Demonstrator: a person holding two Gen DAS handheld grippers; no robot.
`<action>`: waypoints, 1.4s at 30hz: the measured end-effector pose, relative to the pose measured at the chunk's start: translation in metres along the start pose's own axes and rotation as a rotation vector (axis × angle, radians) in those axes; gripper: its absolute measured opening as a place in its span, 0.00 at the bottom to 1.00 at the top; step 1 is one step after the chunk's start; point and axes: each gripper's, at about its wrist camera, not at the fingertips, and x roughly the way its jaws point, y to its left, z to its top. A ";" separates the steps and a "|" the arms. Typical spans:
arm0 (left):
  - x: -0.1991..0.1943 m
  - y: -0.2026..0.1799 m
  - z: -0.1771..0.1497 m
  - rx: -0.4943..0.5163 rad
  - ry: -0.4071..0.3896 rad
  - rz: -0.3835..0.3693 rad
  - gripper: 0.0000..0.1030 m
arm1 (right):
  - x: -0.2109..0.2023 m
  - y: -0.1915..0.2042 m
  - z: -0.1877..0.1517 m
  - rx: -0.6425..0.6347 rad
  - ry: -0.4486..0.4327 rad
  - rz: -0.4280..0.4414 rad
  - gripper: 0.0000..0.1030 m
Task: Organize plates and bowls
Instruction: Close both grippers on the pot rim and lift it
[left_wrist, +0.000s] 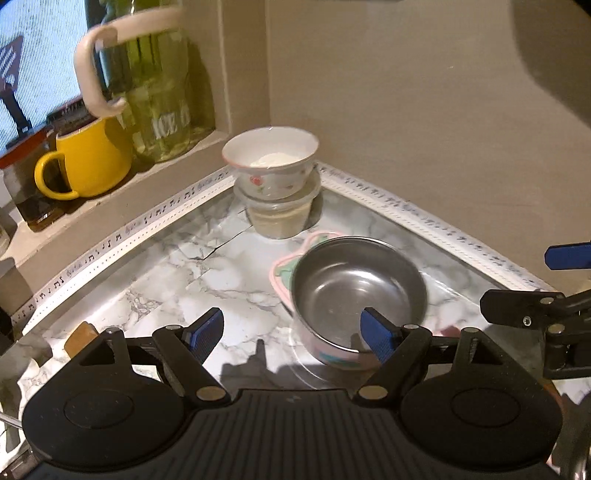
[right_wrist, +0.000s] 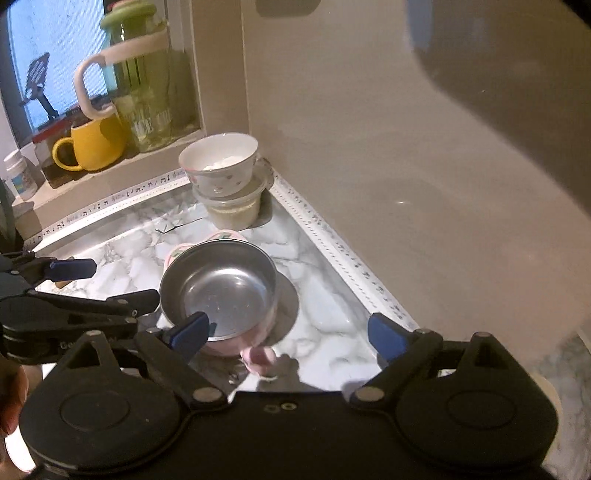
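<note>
The steel-lined bowl with a pink outer shell sits on the marble counter, near the corner where the 2 walls meet. It lies just ahead of both tools, and each has 1 blue finger over the near rim: the left hand-held gripper has its right finger there, so the bowl is forward and to its right; the right hand-held gripper has its left finger there, so the bowl is forward and to its left. Both stand wide open, holding nothing. Neither looks clearly nearer. The bowl is round, so it has no long axis, but a small pink handle sticks out toward the right tool.

Behind, in the corner, 1 floral ceramic bowl rests on 1 clear lidded container. That makes 2 bowls; a pink edge behind the steel one could be a plate, but I cannot tell. On the ledge stand 1 yellow mug and 1 green-tinted glass jar.
</note>
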 end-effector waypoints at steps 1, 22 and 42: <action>0.005 0.002 0.001 -0.011 0.007 0.005 0.79 | 0.006 0.001 0.002 -0.001 0.007 0.000 0.90; 0.066 0.013 0.007 -0.044 0.075 0.034 0.79 | 0.097 0.004 0.019 0.043 0.148 0.038 0.52; 0.090 0.016 0.009 -0.126 0.144 -0.034 0.30 | 0.111 0.009 0.019 0.024 0.174 0.010 0.14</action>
